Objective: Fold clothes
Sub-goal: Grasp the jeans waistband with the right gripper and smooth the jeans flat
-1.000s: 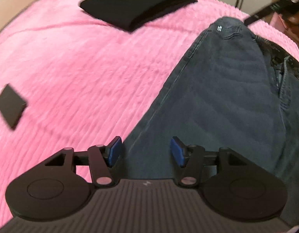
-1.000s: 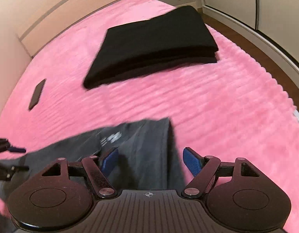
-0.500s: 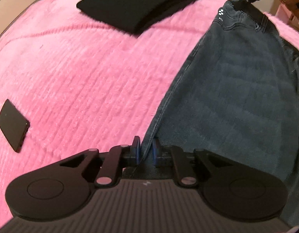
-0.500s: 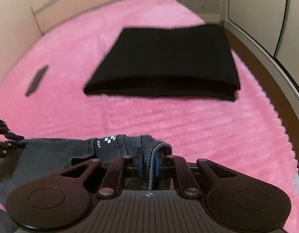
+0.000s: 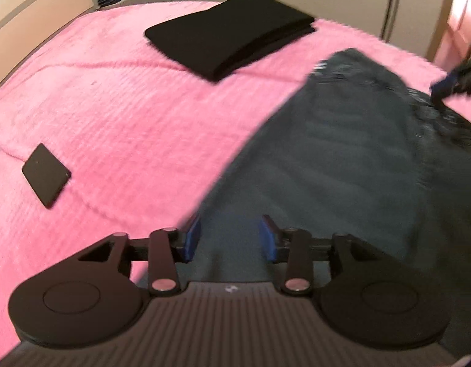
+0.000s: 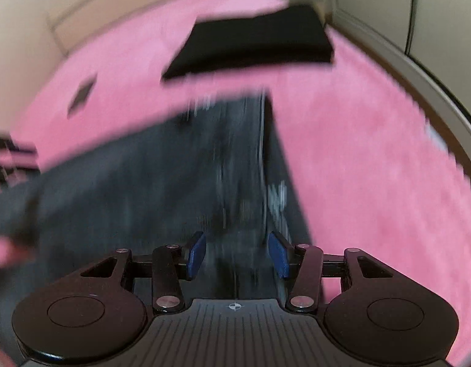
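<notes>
Both tools, left point(image 5: 229, 238) and right point(image 6: 237, 254), released the blurred, flat dark jeans point(image 5: 336, 165)

A broad stretch of bare pink bedspread point(image 5: 119, 116) is left free between the dark jeans point(image 5: 342, 165) and the phone point(image 5: 46, 175). Passage toward the far end of the bed is blocked by a folded black garment point(image 5: 232, 46).
</notes>
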Demonstrator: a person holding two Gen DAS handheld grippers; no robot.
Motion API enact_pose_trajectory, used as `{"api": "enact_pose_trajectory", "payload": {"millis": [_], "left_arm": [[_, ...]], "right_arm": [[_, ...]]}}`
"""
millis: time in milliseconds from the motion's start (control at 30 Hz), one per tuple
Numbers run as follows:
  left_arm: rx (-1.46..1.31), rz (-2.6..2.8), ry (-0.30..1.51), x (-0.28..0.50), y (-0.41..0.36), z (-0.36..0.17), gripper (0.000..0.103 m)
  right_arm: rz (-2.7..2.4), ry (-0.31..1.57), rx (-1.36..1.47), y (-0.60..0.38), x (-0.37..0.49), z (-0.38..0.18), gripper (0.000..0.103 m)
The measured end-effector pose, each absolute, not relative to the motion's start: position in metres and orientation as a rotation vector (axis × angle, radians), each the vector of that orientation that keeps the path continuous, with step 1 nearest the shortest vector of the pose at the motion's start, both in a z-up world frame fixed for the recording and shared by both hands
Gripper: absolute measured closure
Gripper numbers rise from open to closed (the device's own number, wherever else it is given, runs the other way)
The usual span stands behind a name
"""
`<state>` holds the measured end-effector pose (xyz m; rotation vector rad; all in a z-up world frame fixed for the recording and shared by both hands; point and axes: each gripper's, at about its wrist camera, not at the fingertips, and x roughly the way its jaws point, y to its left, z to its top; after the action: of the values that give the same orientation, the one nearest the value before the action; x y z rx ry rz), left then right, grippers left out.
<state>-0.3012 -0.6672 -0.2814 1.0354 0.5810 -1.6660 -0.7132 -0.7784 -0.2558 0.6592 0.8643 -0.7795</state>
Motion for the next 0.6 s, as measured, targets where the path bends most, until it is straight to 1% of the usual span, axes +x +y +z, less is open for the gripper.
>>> {"api": "enact_pose_trajectory", "payload": {"millis": [133,267,300,333,367,400,600], "left_arm": [[1.087,-1.698,0.620,-0.315,-0.627,-0.291,0.061],[1.192,-1.731,0.627,-0.330,-0.600,-0.314,0.061],[1.205,-1.743,0.630,-0.333,-0.596,-0.318,0.061],[1.213,-1.747,0.633,-0.336,-0.592,-0.320,0.061],[1.219,-1.749,0.635,-0.339,-0.588,-0.323,0.061],[1.215,-1.749,0.641,-0.341,-0.586,-0.322,0.061],[1.151,-1.732,0.665,-0.340,-0.582,-0.312,0.061]], "right_arm": [[-0.756,0.942,0.568,-0.764,-0.712,-0.278,0.054],[-0.747,0.930,0.541,-0.764,-0.712,-0.263,0.054],[-0.744,0.928,0.535,-0.765,-0.712,-0.259,0.075],[-0.742,0.925,0.528,-0.765,-0.712,-0.256,0.086],[-0.740,0.922,0.521,-0.765,-0.712,-0.252,0.090],[-0.737,0.919,0.515,-0.765,-0.712,-0.248,0.091],[-0.714,0.905,0.441,-0.772,-0.701,-0.228,0.093]]}}
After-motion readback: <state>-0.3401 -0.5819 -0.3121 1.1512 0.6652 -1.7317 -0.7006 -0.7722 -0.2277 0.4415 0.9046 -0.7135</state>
